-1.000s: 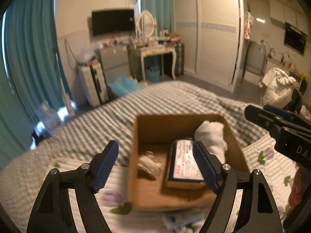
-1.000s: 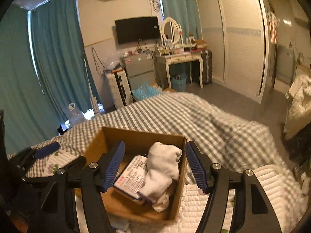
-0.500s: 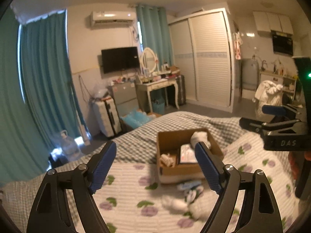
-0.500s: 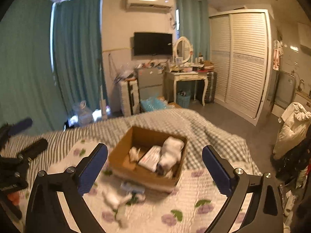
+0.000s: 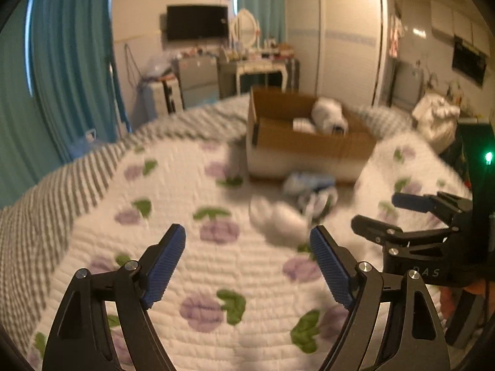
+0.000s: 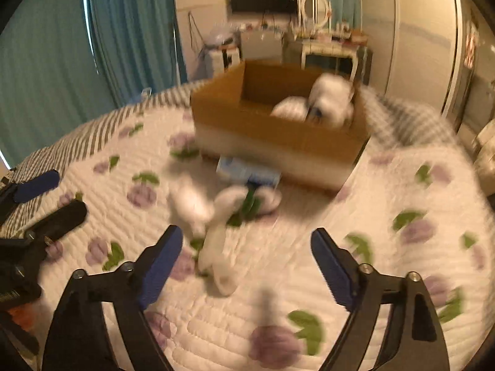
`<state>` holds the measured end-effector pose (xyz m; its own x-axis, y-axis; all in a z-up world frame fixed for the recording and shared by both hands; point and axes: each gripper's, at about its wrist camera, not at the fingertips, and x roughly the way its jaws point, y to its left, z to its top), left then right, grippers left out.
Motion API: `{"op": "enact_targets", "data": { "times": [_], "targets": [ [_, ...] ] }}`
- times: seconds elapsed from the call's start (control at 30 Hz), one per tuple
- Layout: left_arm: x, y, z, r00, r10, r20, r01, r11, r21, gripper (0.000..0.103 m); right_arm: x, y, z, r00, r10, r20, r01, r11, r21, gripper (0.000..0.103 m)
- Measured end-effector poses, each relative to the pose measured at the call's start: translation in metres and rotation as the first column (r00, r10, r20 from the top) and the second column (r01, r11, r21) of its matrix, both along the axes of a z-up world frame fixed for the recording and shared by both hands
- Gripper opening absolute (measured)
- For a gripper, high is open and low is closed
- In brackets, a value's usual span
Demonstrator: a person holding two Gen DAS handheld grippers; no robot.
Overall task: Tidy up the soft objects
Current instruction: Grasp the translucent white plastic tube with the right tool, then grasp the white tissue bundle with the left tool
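matt brown cardboard box; quilted cloth bedspread, stitched and soft; left hand-held gripper matt black plastic, ribbed blue pads, shiny metal screws.

A black television is hanging on the wall in the upper middle of the frame. Teal curtains are covering the left side. A white dressing table with an oval mirror is standing below the television. A white sliding wardrobe is filling the upper right. A green light is glowing at the right edge.
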<state>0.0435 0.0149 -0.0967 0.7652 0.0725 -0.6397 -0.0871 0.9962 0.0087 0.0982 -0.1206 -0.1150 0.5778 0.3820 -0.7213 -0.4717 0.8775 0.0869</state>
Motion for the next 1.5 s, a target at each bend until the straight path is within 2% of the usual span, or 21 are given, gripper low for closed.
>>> {"op": "enact_targets", "data": {
  "times": [0.1,0.2,0.27,0.33,0.37,0.53,0.73,0.83,0.97,1.1,1.33,1.4,1.5],
  "targets": [
    [-0.001,0.005,-0.023,0.999,0.005,-0.048,-0.006,1.000,-0.009,0.084,0.002,0.012,-0.023,0.998,0.040,-0.042,-0.041,0.999,-0.033,0.073],
    [0.001,0.011,-0.038,0.995,0.028,-0.095,-0.030,0.999,-0.020,0.084,0.005,0.023,-0.043,0.992,0.081,-0.100,-0.086,0.995,-0.047,0.056],
    [0.004,0.014,-0.043,0.992,0.036,-0.122,-0.041,0.999,-0.031,0.084,0.007,0.028,-0.052,0.988,0.091,-0.124,-0.099,0.993,-0.059,0.050],
    [0.004,0.016,-0.046,0.990,0.035,-0.139,-0.042,0.998,-0.044,0.084,0.009,0.033,-0.056,0.988,0.094,-0.124,-0.104,0.992,-0.075,0.033],
    [0.004,0.016,-0.048,0.989,0.032,-0.143,-0.039,0.998,-0.048,0.084,0.008,0.033,-0.056,0.987,0.101,-0.128,-0.110,0.992,-0.067,0.032],
    [0.003,0.009,-0.050,0.987,-0.004,-0.162,-0.005,0.999,-0.053,0.084,-0.001,0.030,-0.049,0.990,0.099,-0.104,-0.105,0.993,-0.050,0.030],
    [0.003,0.009,-0.054,0.980,-0.006,-0.201,-0.010,0.997,-0.078,0.084,-0.015,0.012,-0.019,0.996,0.081,-0.029,-0.081,0.996,-0.022,0.030],
    [0.003,0.002,-0.050,0.981,-0.006,-0.193,-0.005,0.998,-0.057,0.084,-0.016,-0.003,-0.004,0.998,0.056,0.003,-0.056,0.998,-0.001,0.030],
    [0.013,-0.012,-0.041,0.984,-0.028,-0.179,0.025,1.000,-0.017,0.084,0.000,-0.013,0.007,1.000,0.011,0.013,-0.011,1.000,0.013,0.030],
    [0.040,-0.025,-0.039,0.982,-0.040,-0.185,0.043,0.999,0.012,0.081,0.026,-0.022,0.013,0.999,-0.024,0.023,0.024,1.000,0.016,0.030],
    [0.085,-0.028,-0.049,0.982,-0.029,-0.185,0.044,0.996,0.075,0.079,0.065,-0.036,0.005,0.998,-0.051,0.027,0.051,0.999,-0.006,0.030],
    [0.097,-0.024,-0.055,0.980,-0.025,-0.195,0.033,0.999,0.037,0.075,0.070,-0.038,-0.001,0.999,-0.052,0.013,0.053,0.999,-0.008,0.030],
    [0.110,-0.024,-0.062,0.976,-0.057,-0.209,0.053,0.998,-0.023,0.075,0.076,-0.037,-0.008,0.998,-0.051,-0.020,0.051,0.999,0.000,0.030]
  ]
}}
